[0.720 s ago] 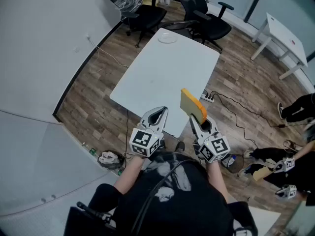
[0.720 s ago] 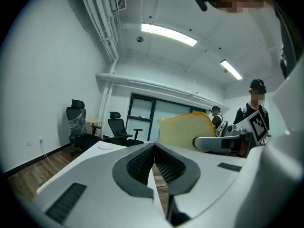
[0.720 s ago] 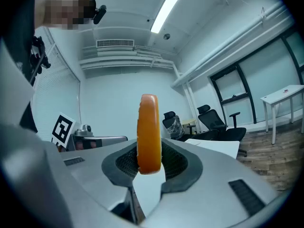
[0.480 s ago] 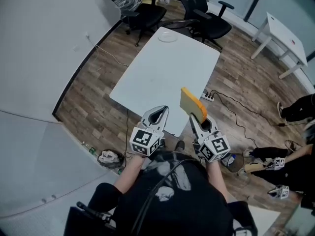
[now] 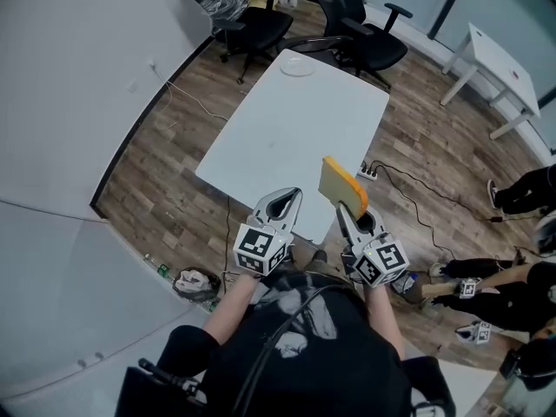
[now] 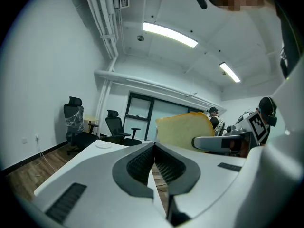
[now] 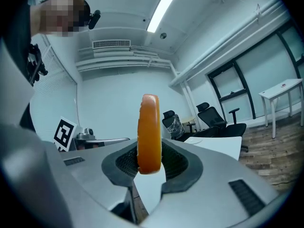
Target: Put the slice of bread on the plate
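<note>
The right gripper [image 7: 149,164] was clamped on the pale yellow slice of bread [image 7: 149,132] with an orange-brown crust. Its dark ribbed pads [image 7: 124,161] pressed on both faces of the slice's lower part. The slice stood upright on edge, with the crust turned toward the gripper's camera. In the head view the bread hung in the air just past the gripper's tips, above the near right corner of the white rectangular table [image 5: 287,129]. The small round white plate [image 5: 297,66] sat at the far end of that table, well apart from the bread. The left gripper [image 5: 285,201] was level beside the right one over the table's near edge, its jaws brought together with nothing between them. Two black office chairs [image 5: 354,31] stood beyond the far end of the table, one with its backrest wrapped in clear plastic. A white power strip [image 5: 367,172] lay on the wood-patterned floor [image 5: 174,198] just to the right of the table.
</note>
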Demonstrator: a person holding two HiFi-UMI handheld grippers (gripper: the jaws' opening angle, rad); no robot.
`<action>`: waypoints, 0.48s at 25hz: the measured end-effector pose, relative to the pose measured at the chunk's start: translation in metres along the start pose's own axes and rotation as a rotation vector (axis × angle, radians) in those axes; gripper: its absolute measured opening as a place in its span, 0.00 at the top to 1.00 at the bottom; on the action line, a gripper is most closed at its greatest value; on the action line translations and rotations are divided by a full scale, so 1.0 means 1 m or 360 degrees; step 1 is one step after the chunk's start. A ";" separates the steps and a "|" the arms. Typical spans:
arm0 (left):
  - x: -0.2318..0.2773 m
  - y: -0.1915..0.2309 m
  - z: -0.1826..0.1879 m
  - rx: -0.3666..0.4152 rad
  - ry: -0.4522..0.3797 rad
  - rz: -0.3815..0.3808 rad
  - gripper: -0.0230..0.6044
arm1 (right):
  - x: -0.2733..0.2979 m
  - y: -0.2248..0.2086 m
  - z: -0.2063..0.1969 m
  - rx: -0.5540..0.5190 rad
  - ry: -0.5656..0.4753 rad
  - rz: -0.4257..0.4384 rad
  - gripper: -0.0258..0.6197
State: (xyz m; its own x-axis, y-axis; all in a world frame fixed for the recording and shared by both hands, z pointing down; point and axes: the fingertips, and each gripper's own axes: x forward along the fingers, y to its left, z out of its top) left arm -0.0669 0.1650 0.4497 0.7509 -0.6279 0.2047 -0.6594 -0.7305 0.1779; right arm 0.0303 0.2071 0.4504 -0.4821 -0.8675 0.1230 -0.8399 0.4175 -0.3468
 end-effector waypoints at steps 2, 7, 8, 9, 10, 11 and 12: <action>0.000 0.003 -0.002 -0.0002 0.0003 -0.0017 0.95 | 0.004 0.002 -0.003 -0.0009 0.0014 -0.0014 0.82; 0.008 0.015 -0.010 -0.0028 0.0034 -0.0039 0.95 | 0.017 -0.001 -0.011 -0.0020 0.0075 -0.0051 0.82; 0.013 0.017 -0.011 -0.0037 0.0042 -0.0036 0.95 | 0.020 -0.004 -0.013 -0.0020 0.0084 -0.0042 0.82; 0.018 0.019 -0.012 -0.0045 0.0048 -0.0030 0.95 | 0.024 -0.008 -0.013 -0.0021 0.0093 -0.0033 0.82; 0.025 0.020 -0.012 -0.0051 0.0053 -0.0024 0.95 | 0.027 -0.014 -0.013 -0.0020 0.0104 -0.0031 0.82; 0.032 0.022 -0.012 -0.0055 0.0056 -0.0019 0.95 | 0.031 -0.021 -0.012 -0.0019 0.0114 -0.0030 0.82; 0.041 0.023 -0.012 -0.0059 0.0054 -0.0015 0.95 | 0.035 -0.029 -0.011 -0.0018 0.0122 -0.0024 0.82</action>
State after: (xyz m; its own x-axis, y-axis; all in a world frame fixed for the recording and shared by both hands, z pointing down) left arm -0.0516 0.1254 0.4736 0.7559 -0.6109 0.2353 -0.6535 -0.7257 0.2153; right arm 0.0351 0.1672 0.4747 -0.4865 -0.8507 0.1990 -0.8499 0.4079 -0.3337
